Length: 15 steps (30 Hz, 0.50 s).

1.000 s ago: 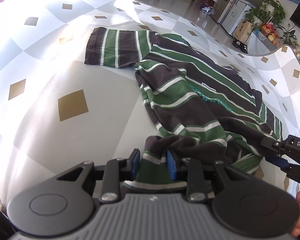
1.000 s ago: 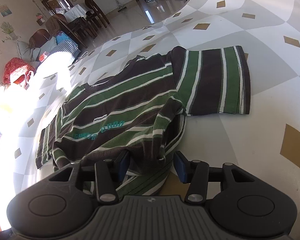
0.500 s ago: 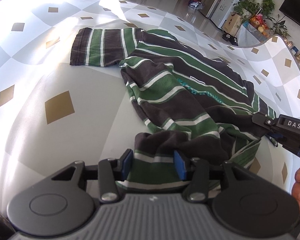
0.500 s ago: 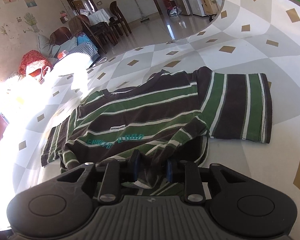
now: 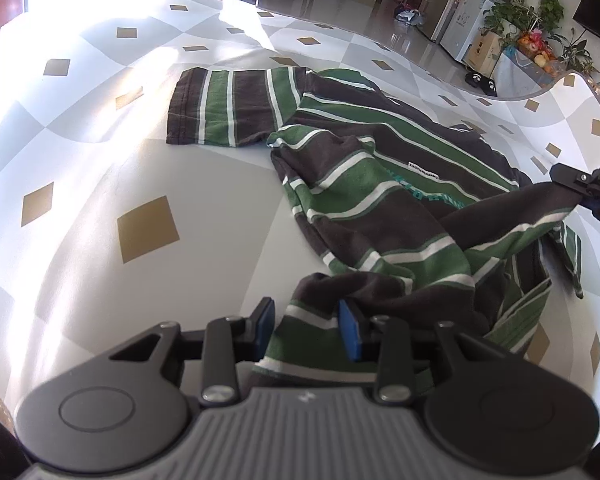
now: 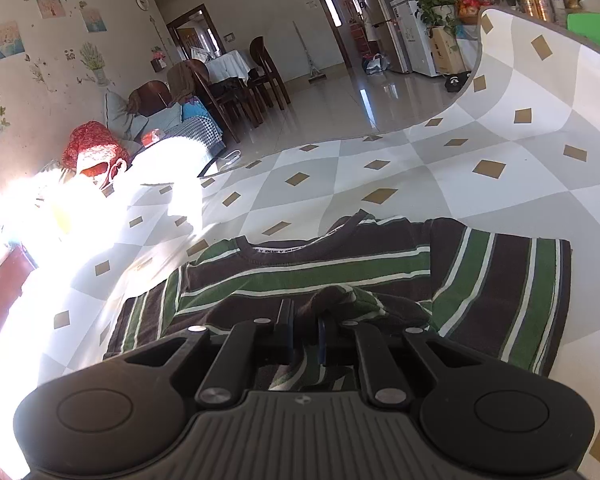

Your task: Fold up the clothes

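Shirt, left wrist view: striped T-shirt (image 5: 380,184) on checked tablecloth (image 5: 100,168), mid to right of frame; one sleeve flat far-left, hem bunched up near.
Left gripper (image 5: 306,328): jaws just been closing, hem fold between the blue pads (image 5: 350,334); right pad touches cloth, left pad's contact unclear; grip cannot tell.
Right gripper, same view (image 5: 582,190): at right edge, pulling a hem corner up off the cloth, fabric taut toward it.
Shirt, right wrist view: shirt (image 6: 340,268) lies across near-centre, collar far, sleeve flat at right.
Right gripper (image 6: 304,332): jaws just been closing, now pressed together, pinching a wad of dark and green fabric.
Far: dining chairs (image 6: 228,92), fridge (image 6: 380,20).
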Tool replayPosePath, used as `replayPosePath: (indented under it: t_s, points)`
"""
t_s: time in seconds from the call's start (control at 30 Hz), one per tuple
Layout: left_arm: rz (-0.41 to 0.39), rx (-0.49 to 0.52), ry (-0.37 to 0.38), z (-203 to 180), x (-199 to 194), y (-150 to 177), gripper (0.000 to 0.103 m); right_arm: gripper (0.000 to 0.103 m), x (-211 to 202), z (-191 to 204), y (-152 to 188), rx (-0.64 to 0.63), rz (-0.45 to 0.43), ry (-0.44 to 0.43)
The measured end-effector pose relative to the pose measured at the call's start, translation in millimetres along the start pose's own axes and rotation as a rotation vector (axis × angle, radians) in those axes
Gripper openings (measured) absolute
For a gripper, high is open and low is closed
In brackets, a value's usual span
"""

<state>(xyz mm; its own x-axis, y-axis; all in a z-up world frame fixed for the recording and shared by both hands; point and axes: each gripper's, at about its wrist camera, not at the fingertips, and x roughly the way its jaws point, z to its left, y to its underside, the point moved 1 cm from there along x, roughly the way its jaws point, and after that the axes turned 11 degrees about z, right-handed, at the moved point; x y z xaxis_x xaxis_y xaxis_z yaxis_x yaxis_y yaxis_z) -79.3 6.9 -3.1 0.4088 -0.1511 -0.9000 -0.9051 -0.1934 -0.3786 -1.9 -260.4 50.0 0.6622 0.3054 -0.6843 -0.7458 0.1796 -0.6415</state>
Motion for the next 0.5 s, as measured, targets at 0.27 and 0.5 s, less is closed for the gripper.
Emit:
replayPosePath:
  t_s: [0.27,0.5]
  points:
    - [-0.004,0.003,-0.093,7,-1,0,0.035,0.011,22,-11,-23,0.032,-0.014,0.062]
    - [-0.004,-0.041,-0.159,24,-2,-1,0.042,0.011,43,-39,-22,0.121,0.008,0.188]
